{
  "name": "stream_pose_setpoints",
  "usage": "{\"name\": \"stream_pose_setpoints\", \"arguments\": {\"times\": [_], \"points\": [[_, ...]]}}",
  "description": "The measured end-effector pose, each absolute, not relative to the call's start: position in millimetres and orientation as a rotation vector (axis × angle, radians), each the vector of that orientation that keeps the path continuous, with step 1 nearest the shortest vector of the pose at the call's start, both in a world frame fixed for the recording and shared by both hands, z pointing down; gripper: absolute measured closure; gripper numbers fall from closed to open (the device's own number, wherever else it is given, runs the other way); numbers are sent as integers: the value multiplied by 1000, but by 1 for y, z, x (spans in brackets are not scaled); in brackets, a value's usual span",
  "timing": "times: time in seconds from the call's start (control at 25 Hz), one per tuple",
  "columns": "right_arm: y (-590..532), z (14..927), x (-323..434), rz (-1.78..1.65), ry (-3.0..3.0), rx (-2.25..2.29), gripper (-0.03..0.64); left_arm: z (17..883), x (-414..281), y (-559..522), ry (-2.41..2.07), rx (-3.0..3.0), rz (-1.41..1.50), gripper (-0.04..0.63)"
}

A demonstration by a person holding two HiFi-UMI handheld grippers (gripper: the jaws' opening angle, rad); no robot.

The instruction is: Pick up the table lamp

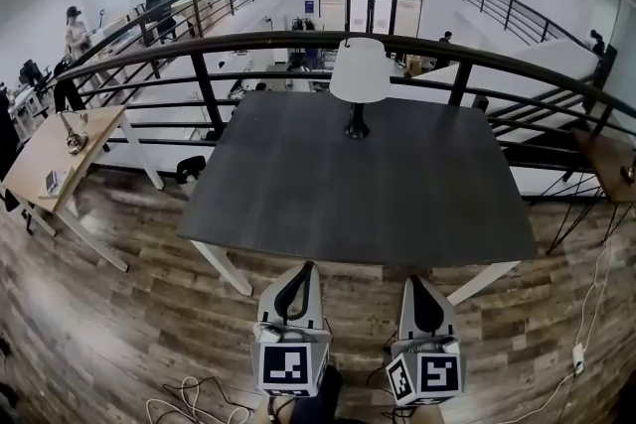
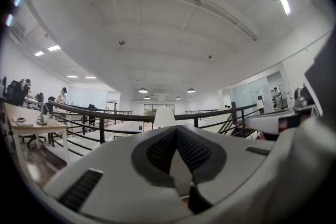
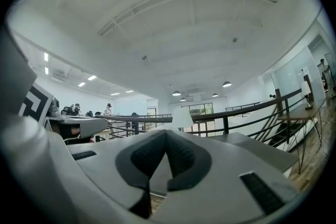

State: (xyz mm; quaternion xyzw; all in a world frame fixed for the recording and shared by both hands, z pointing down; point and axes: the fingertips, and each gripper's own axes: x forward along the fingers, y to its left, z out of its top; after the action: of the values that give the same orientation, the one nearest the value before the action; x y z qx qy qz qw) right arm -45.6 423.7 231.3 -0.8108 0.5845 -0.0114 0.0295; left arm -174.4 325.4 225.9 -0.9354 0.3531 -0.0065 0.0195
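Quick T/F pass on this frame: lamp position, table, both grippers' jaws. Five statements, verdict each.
1. The lamp stands upright on the dark table. True.
2. The lamp is at the table's near edge, right beside the grippers. False: it stands at the far edge, by the railing.
3. The right gripper is holding the lamp. False: its jaws are together with nothing between them, at the table's near side, well short of the lamp.
4. The left gripper has its jaws together and holds nothing. True.
5. The lamp's shade is black. False: the shade is white and only the base is dark.
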Motion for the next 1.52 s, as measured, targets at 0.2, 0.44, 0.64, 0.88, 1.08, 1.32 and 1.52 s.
{"name": "stream_pose_setpoints", "arguments": {"times": [0.2, 0.44, 0.64, 0.88, 1.08, 1.32, 1.52], "points": [[363, 231, -28, -56, 1780, -2505, 598, 225, -153, 271, 1059, -2934, -66, 552], [318, 234, -8, -81, 1746, -2524, 598, 229, -135, 224, 1036, -2955, -57, 552], [294, 242, 6, -131, 1738, -2540, 598, 236, -121, 198, 1042, -2980, -70, 552], [265, 253, 23, -156, 1754, -2564, 598, 251, -103, 169, 1058, -3001, -105, 552], [236, 260, 59, -163, 1768, -2541, 598, 256, -72, 140, 1089, -2992, -112, 552], [189, 263, 106, -204, 1824, -2497, 598, 257, -22, 101, 1129, -2977, -124, 552], [143, 268, 143, -234, 1889, -2458, 598, 265, 20, 64, 1187, -2972, -152, 552]]}}
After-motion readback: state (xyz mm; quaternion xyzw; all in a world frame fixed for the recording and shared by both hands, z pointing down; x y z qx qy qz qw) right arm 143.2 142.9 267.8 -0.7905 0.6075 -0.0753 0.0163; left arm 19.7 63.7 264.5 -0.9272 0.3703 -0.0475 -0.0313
